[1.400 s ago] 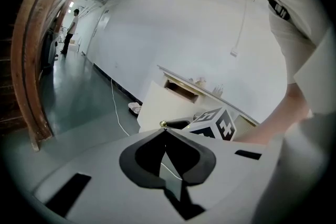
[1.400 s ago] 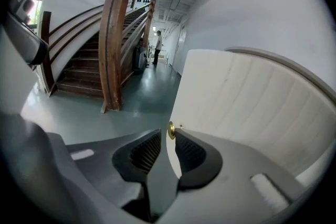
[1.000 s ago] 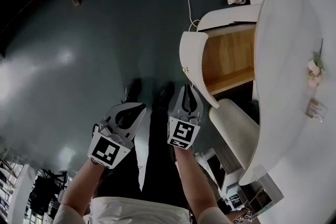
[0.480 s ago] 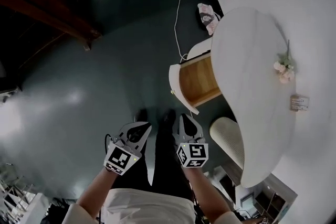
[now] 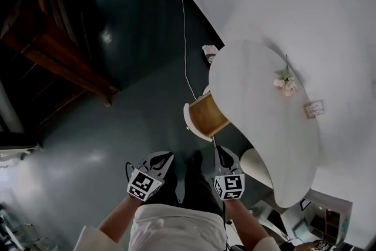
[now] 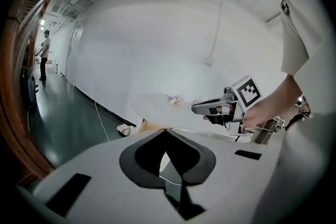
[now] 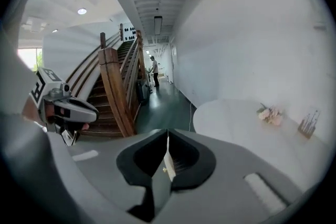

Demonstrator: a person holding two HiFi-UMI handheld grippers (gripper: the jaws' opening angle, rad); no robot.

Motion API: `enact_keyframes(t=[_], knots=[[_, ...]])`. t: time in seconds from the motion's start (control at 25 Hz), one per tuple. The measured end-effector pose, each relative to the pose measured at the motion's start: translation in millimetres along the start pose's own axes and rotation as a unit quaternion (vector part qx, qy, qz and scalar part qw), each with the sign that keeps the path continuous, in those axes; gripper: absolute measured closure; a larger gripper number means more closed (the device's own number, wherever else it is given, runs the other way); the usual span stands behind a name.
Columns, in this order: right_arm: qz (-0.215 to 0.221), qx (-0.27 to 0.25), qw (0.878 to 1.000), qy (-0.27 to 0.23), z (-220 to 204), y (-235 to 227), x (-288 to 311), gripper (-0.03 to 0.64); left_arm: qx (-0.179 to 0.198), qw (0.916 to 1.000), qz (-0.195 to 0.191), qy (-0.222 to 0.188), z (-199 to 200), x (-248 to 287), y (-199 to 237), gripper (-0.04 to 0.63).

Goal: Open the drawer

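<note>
Wood-lined white drawer stands open.
Left gripper and right gripper have risen clear, both closed and empty, the right's jaws just closing; task looks done.

No text is legible: a small card on the table, four o'clock from the flowers, has print too small to read. The left hand-held gripper and right hand-held gripper show only square patterns.

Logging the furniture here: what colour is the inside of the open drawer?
Light-brown wood inside the drawer; clearest in the head view.
</note>
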State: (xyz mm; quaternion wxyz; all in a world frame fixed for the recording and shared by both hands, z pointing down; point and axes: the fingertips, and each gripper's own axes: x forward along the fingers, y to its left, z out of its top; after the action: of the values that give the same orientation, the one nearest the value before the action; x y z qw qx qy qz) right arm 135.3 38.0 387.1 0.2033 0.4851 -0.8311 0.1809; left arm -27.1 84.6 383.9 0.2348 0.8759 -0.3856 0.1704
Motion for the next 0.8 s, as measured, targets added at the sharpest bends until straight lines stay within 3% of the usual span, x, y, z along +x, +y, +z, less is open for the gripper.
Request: enact_keyframes(t=[0.36, 0.8], knots=[[-0.07, -0.01, 0.995, -0.064, 66, -20, -89, 0.597, 0.031, 0.9981, -0.053, -0.006, 56, -25, -43, 0.588], [-0.153, 0.002, 0.984, -0.095, 93, -45, -181, 0.597, 0.058, 0.9926, -0.101, -0.032, 124, -32, -84, 0.588]])
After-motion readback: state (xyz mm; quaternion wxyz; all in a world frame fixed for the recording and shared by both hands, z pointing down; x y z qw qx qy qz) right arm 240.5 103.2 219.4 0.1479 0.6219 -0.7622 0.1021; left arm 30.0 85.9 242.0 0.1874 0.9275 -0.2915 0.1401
